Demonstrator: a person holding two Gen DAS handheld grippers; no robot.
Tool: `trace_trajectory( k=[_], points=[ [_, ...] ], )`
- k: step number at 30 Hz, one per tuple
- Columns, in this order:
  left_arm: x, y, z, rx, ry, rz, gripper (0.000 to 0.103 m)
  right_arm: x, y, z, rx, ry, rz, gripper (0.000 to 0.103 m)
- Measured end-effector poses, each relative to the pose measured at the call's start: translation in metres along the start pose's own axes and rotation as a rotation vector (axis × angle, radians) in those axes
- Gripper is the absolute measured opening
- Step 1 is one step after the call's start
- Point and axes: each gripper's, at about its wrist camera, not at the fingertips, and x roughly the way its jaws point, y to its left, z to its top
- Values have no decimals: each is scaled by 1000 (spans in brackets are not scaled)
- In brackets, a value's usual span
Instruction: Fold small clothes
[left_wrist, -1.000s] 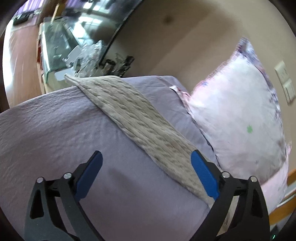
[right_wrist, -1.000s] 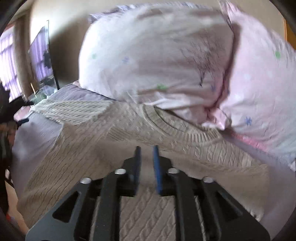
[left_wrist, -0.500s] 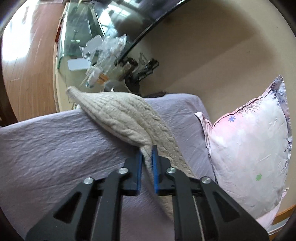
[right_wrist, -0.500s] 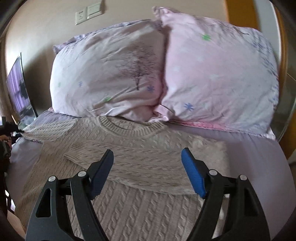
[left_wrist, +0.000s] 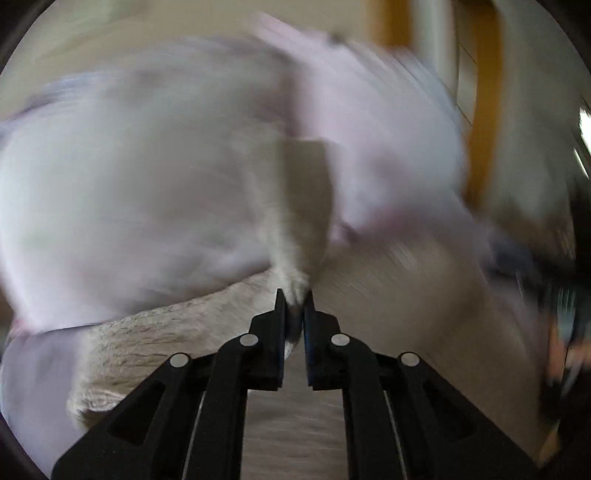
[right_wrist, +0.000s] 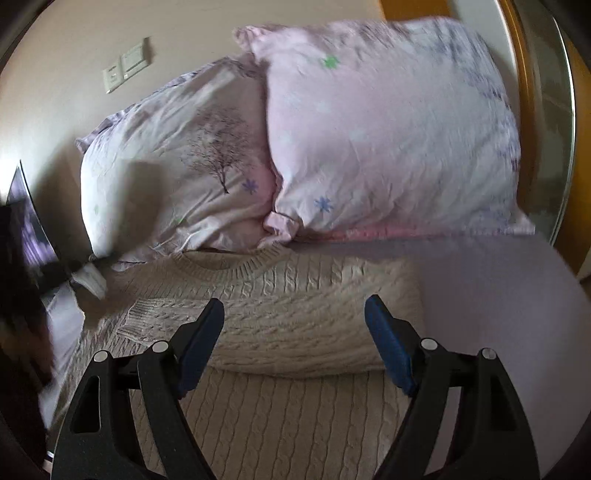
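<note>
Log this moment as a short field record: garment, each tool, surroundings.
garment: cream cable-knit sweater, lying on the lilac bedsheet, one sleeve folded across its chest
left tool: shut on a sweater sleeve, which is lifted off the bed; view heavily blurred
right tool: open, above the sweater, holding nothing
surroundings: two pink printed pillows at the sweater's collar end; wall switches above them

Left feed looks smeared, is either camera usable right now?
Left wrist view: heavy motion blur on the pillows, only the left tongs shut on the sweater sleeve read sharp. Right wrist view: mostly crisp on the sweater, slight blur at the edges, fisheye bending.
</note>
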Motion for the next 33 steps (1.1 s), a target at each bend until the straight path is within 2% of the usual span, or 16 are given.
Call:
trace_trajectory(
  k=[1, 3, 6, 7, 9, 12, 16, 20, 21, 23, 25, 28, 29, 31, 32, 33],
  points=[
    [19, -23, -9, 49, 71, -48, 9, 2, -6, 0, 26, 15, 10, 80],
    [21, -27, -19, 34, 99, -82, 13, 7, -22, -1, 103, 59, 56, 77],
    [-8, -3, -29, -37, 55, -43, 19, 21, -45, -4, 212, 139, 111, 56],
    [-20, 7, -32, -60, 38, -21, 21, 26, -48, -5, 231, 160, 115, 53],
    [-50, 30, -46, -104, 12, 36, 37, 42, -50, -11, 265, 227, 144, 44],
    [-84, 63, -69, -187, 7, 107, 46, 50, -31, -20, 230, 267, 235, 44],
    [-118, 100, -105, -312, 19, 115, 54, 52, -11, -29, 158, 314, 267, 44],
    [-133, 102, -128, -348, 16, 97, 60, 55, -2, -38, 135, 368, 287, 44],
    [-129, 100, -130, -350, 19, 85, 62, 55, 0, -41, 124, 378, 286, 36],
    [-119, 94, -131, -341, 34, 60, 63, 55, 9, -47, 77, 387, 281, 9],
    [-111, 90, -131, -334, 50, 48, 63, 46, 20, -39, -2, 331, 216, 9],
    [-100, 85, -130, -332, 59, 20, 63, 5, 35, -3, -120, 56, 98, 9],
    [-98, 82, -130, -329, 60, 11, 63, -10, 40, 7, -176, -63, 25, 9],
    [-96, 80, -132, -326, 62, 4, 64, -17, 50, 8, -314, -201, -159, 9],
    [-96, 79, -134, -325, 67, 3, 65, -7, 51, 3, -381, -190, -219, 10],
    [-97, 78, -136, -325, 73, 6, 65, 6, 48, -2, -401, -119, -244, 11]
  ],
)
